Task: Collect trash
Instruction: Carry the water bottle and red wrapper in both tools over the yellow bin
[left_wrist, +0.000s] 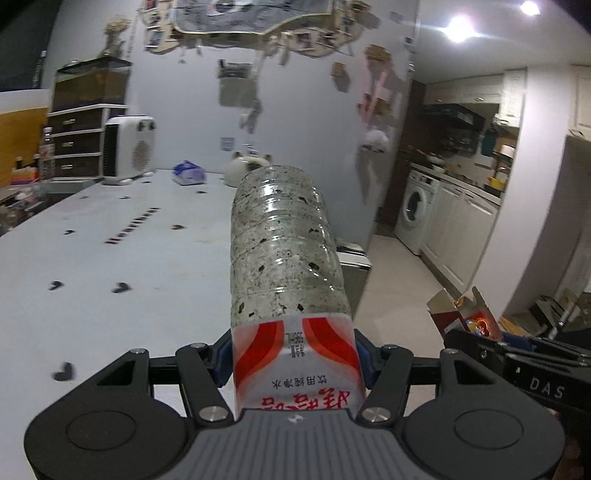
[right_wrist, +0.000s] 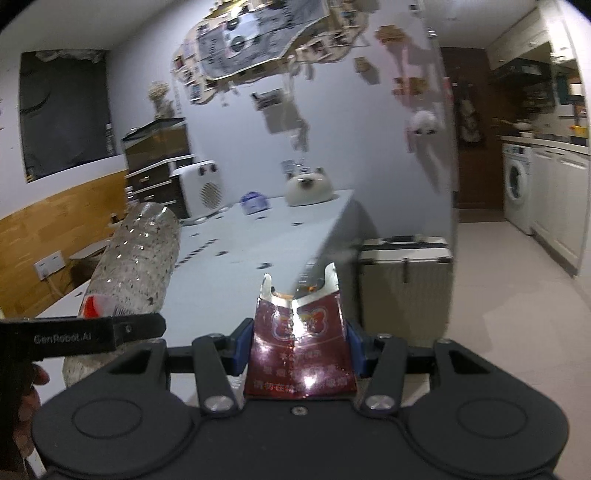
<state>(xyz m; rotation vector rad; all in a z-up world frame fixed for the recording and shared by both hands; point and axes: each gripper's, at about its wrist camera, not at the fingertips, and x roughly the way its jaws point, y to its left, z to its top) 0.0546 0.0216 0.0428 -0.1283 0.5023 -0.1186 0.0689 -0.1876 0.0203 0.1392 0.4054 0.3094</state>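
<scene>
A: Clear plastic, dusty and speckled: that bottle (left_wrist: 284, 251) sits pinched at its red-and-white label end in the left gripper (left_wrist: 293, 363), its body sticking out forward over the pale bench (left_wrist: 110, 258).

B: And to the right?

A: A dark red carton (right_wrist: 301, 343), torn open at the top, is pinched between the pads of the right gripper (right_wrist: 299, 354). It hangs past the bench edge, above the floor, with a silver case (right_wrist: 406, 280) beyond it.

B: What could go wrong?

A: I judge the bottle the bigger risk. It is held only near one end, so a quick swing could lever it out of the pads. The carton is thin and already ripped; a hard squeeze could crush it and let it slide.

B: The hands?

A: Both grippers point forward and slightly down, side by side, close together. Each shows at the edge of the other's view, so a knock is possible.
</scene>
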